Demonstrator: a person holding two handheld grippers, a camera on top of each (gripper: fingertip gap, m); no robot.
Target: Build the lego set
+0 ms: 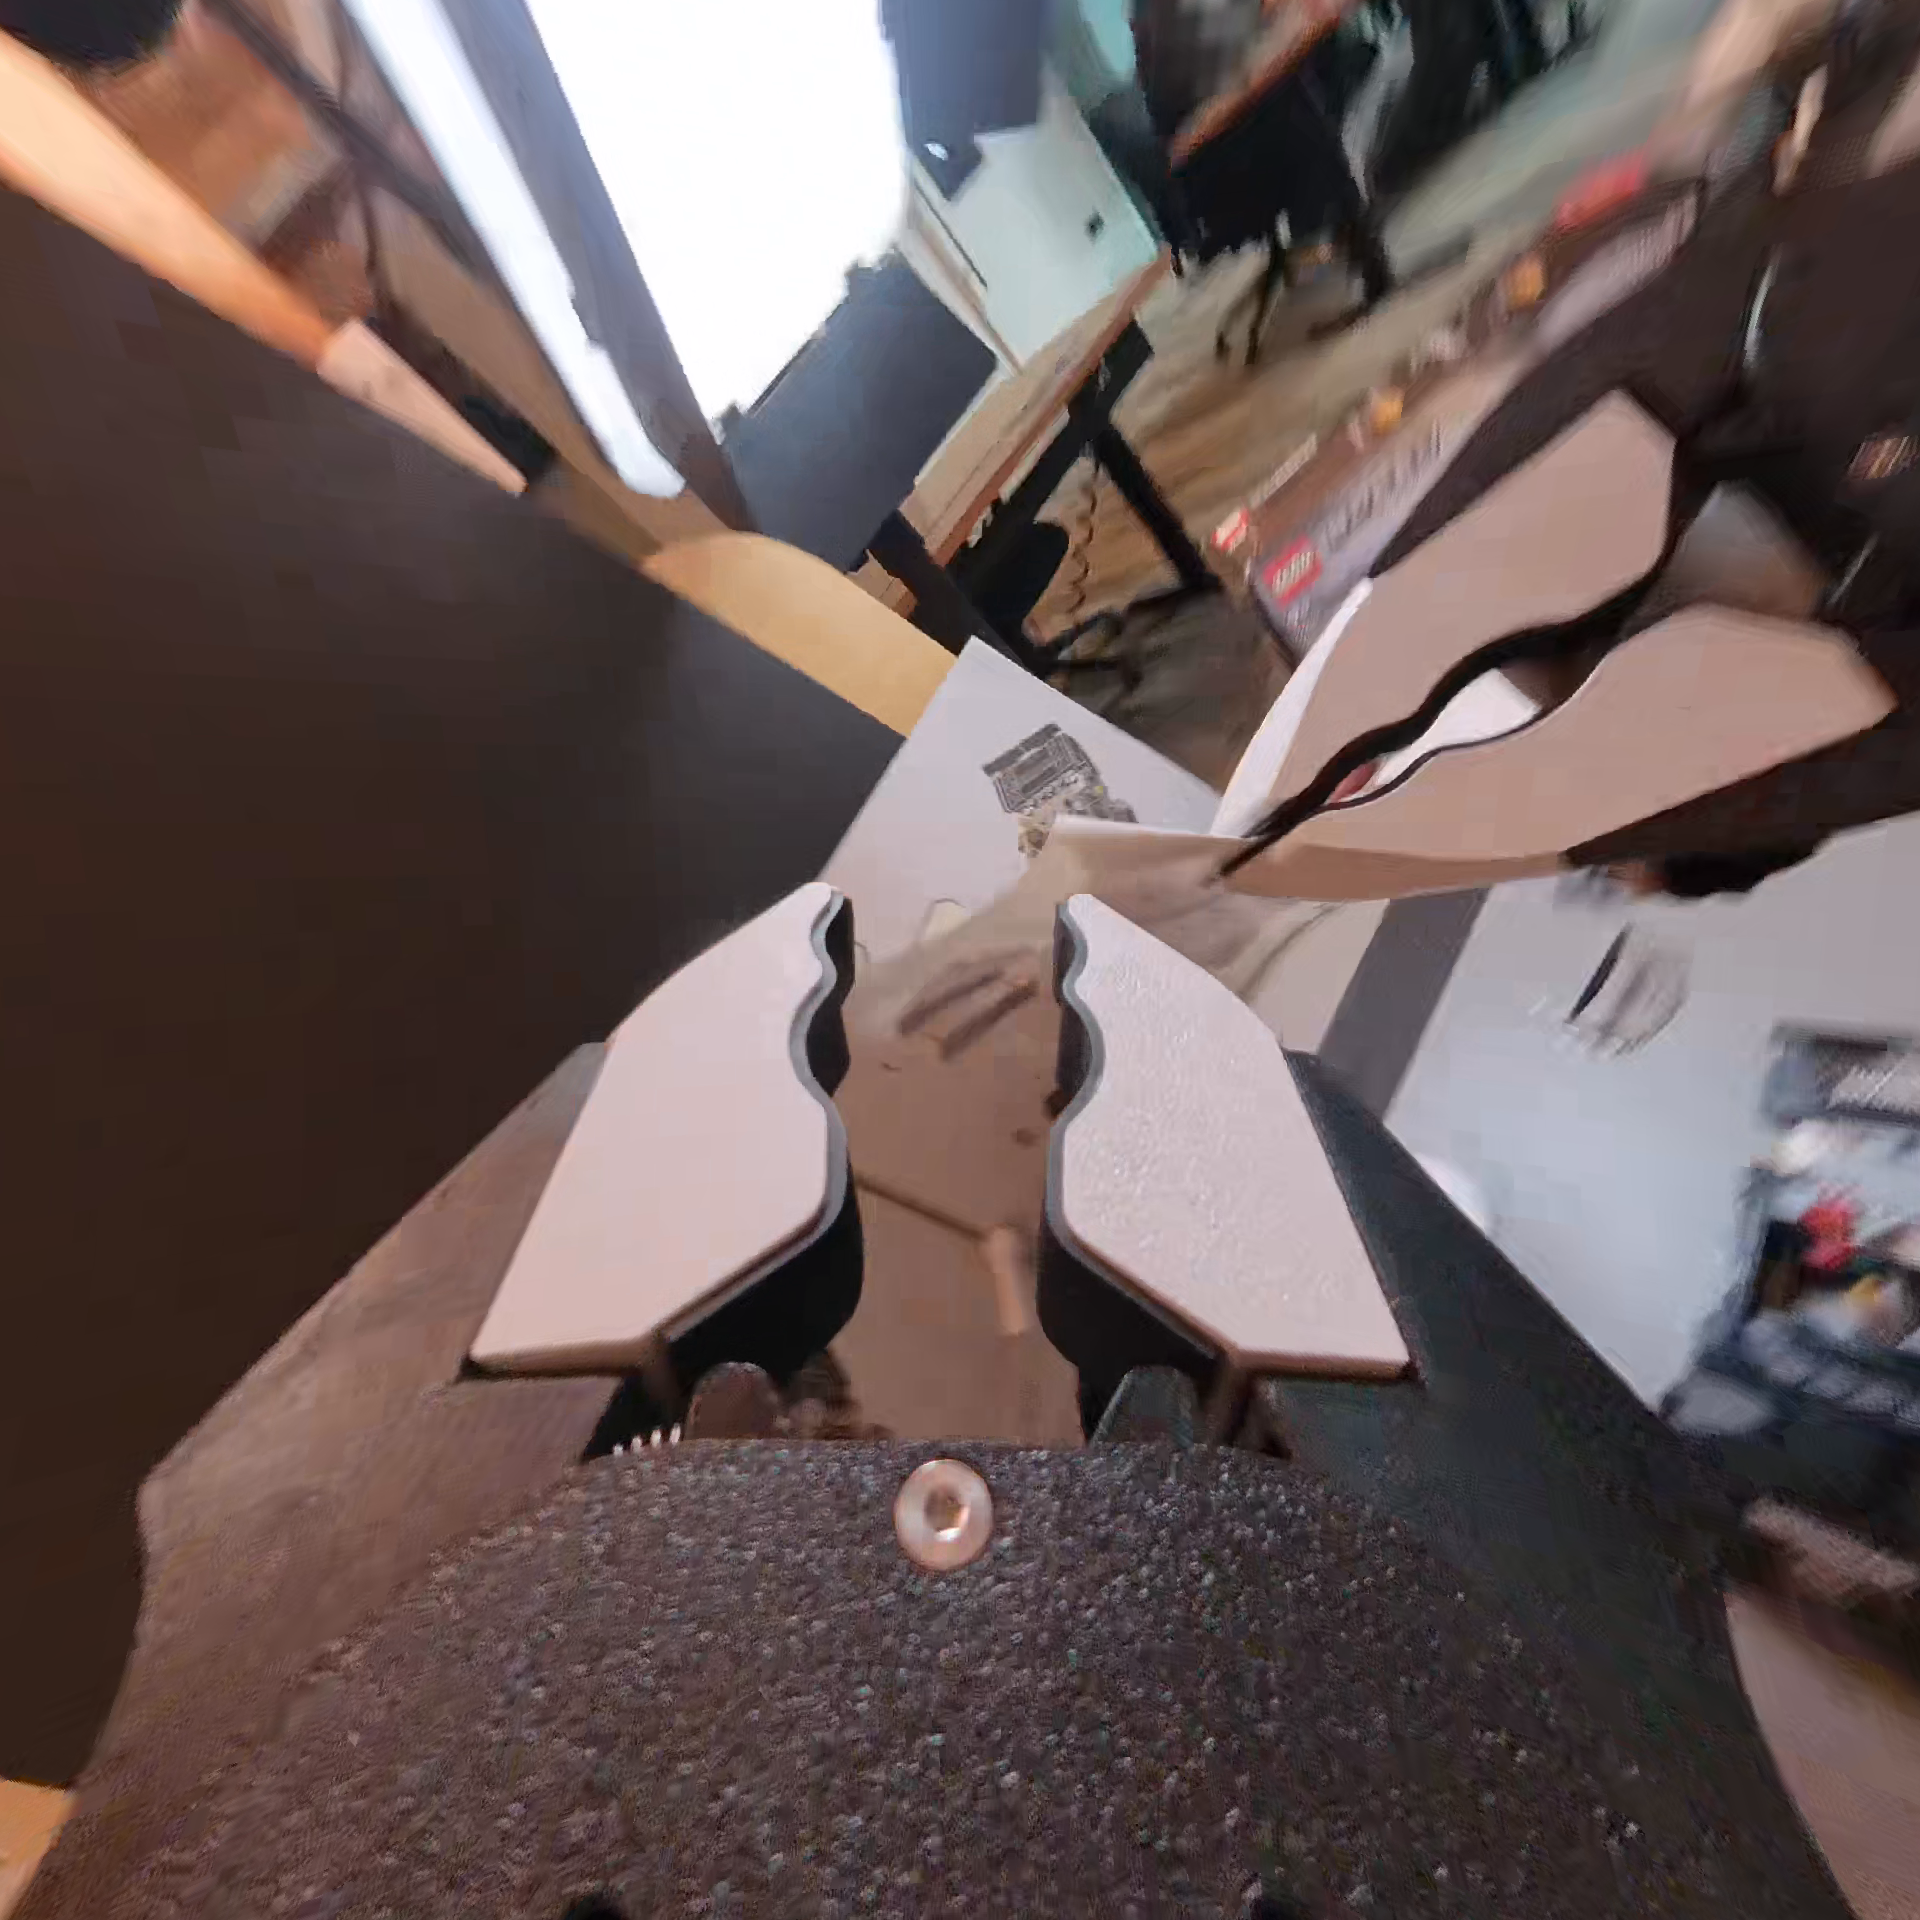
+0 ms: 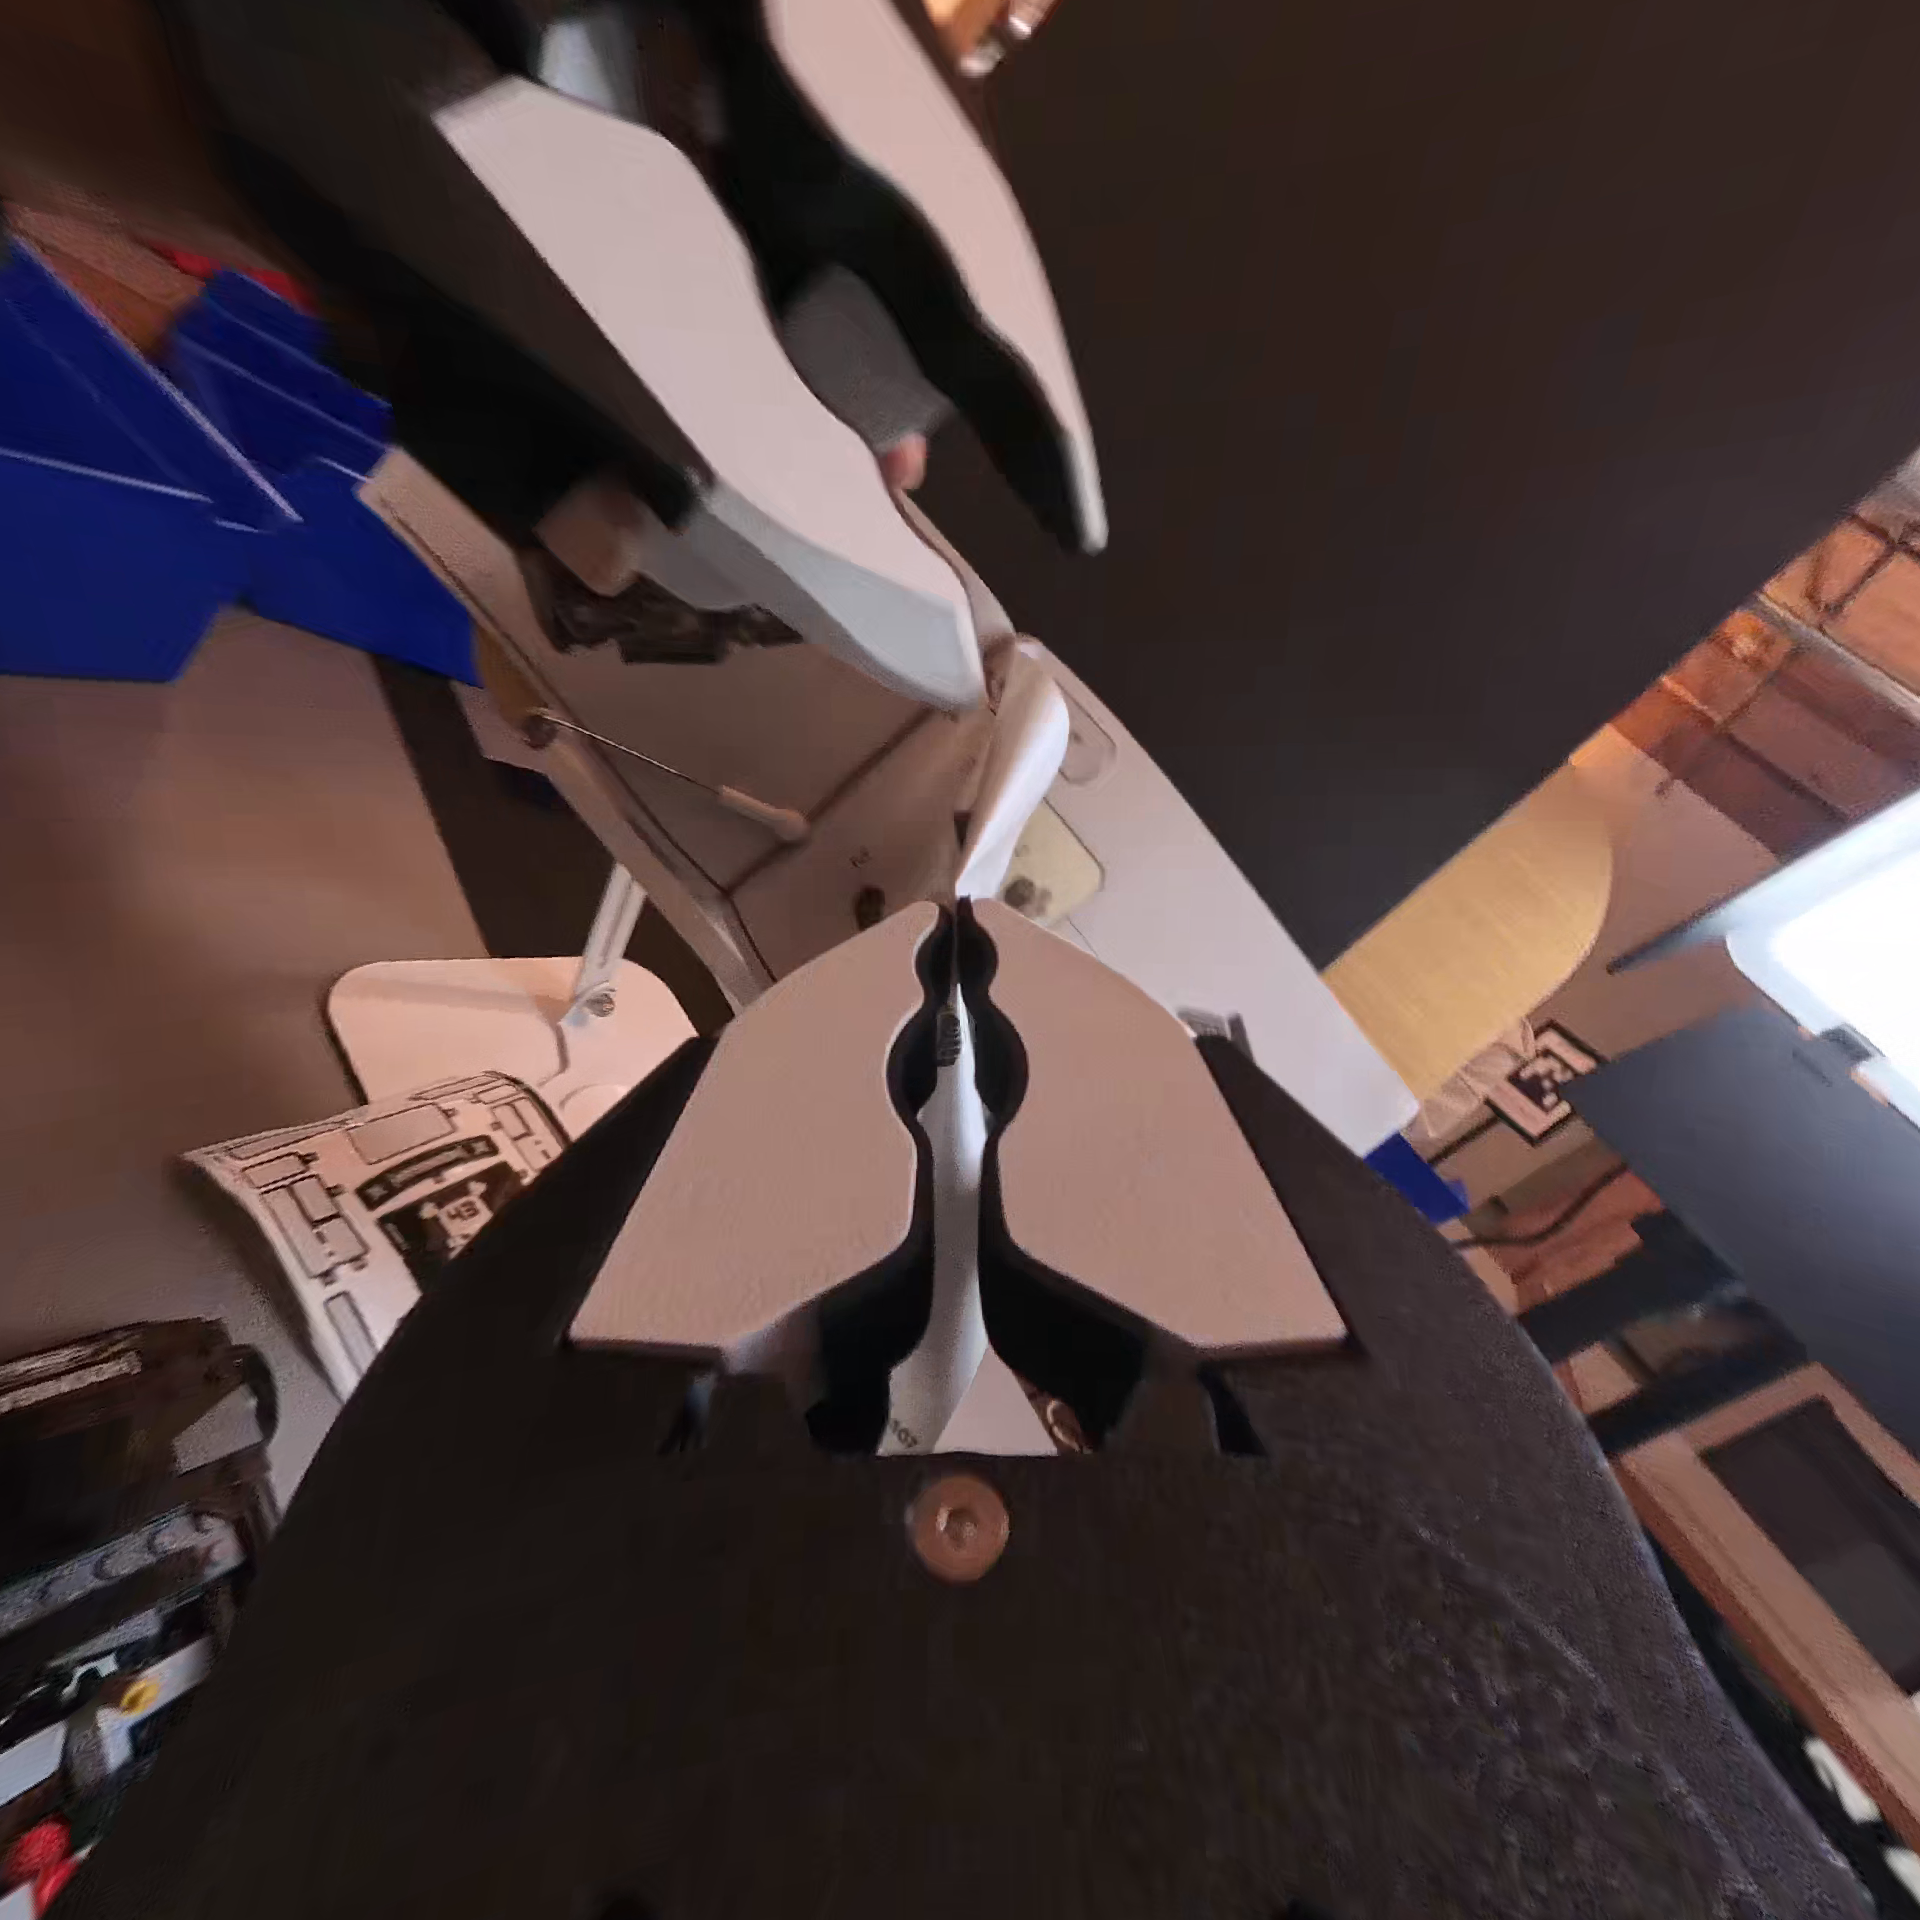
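The instruction booklet (image 1: 935,790) stands open just ahead of my left gripper (image 1: 954,935). That gripper is open and nothing lies between its pads. My right gripper (image 2: 956,914) is shut on a white page (image 2: 951,1195) of the booklet, which runs back between its fingers. In the left wrist view the right gripper (image 1: 1242,857) comes in from the right, pinching the lifted page (image 1: 1132,842). In the right wrist view the left gripper (image 2: 1023,597) hangs open over the booklet (image 2: 831,748), which rests on a white stand (image 2: 447,1018).
Blue bins (image 2: 156,468) stand left of the booklet. A partly built dark lego model (image 2: 114,1507) and a printed sheet (image 2: 364,1195) lie at the lower left. Lego boxes (image 1: 1299,561) and a tray of loose parts (image 1: 1829,1247) sit to the right. A dark panel (image 1: 312,727) fills the left. The tips of one gripper are about 6 centimetres away from the tips of the other.
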